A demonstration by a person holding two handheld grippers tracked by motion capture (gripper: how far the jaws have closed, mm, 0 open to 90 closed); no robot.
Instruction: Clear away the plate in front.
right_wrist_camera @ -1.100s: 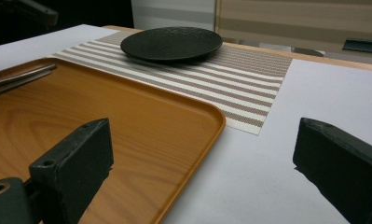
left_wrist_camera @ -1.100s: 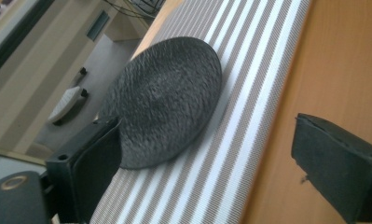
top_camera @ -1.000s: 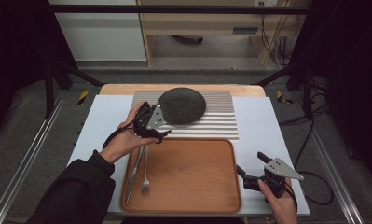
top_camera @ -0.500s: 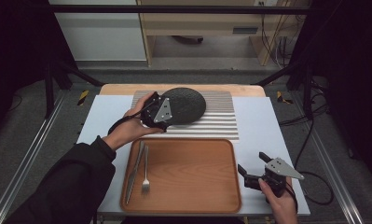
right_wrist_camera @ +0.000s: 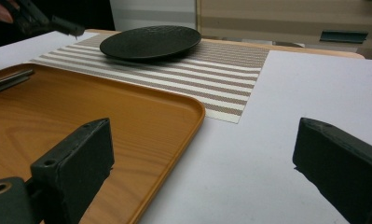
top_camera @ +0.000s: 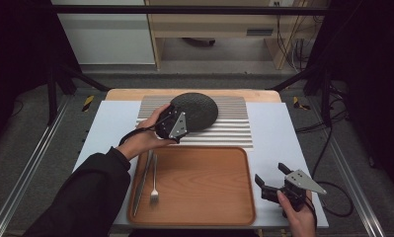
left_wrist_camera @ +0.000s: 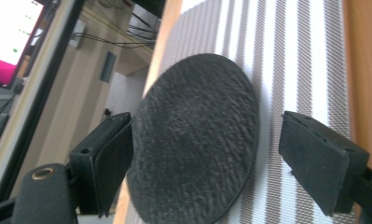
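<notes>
Dark, rough-textured and round, the plate (top_camera: 194, 111) lies on the striped placemat (top_camera: 234, 129) at the far side of the white surface (top_camera: 278, 143) in the high view, with the left hand-held gripper (top_camera: 177, 126) at its near-left edge, held by a hand in a black sleeve. Nearer the person sits a wooden tray (top_camera: 204, 182) with a fork (top_camera: 154, 177) and a second long utensil (top_camera: 142, 175) lying along its left side. The right hand-held gripper (top_camera: 273, 177) hovers over the surface just right of the tray, well apart from the plate. In the left gripper view, the plate (left_wrist_camera: 197, 140) sits between the two black jaws, which have just been closing; a gap shows on the right side, while the left jaw is at the rim, so the pads are not yet pressing and the jaws stand apart. In the right gripper view, the jaws are spread wide with nothing between them, above the surface (right_wrist_camera: 286, 140) beside the tray's (right_wrist_camera: 81, 107) corner; the plate (right_wrist_camera: 151, 42) rests flat on the placemat (right_wrist_camera: 211, 79) beyond.
</notes>
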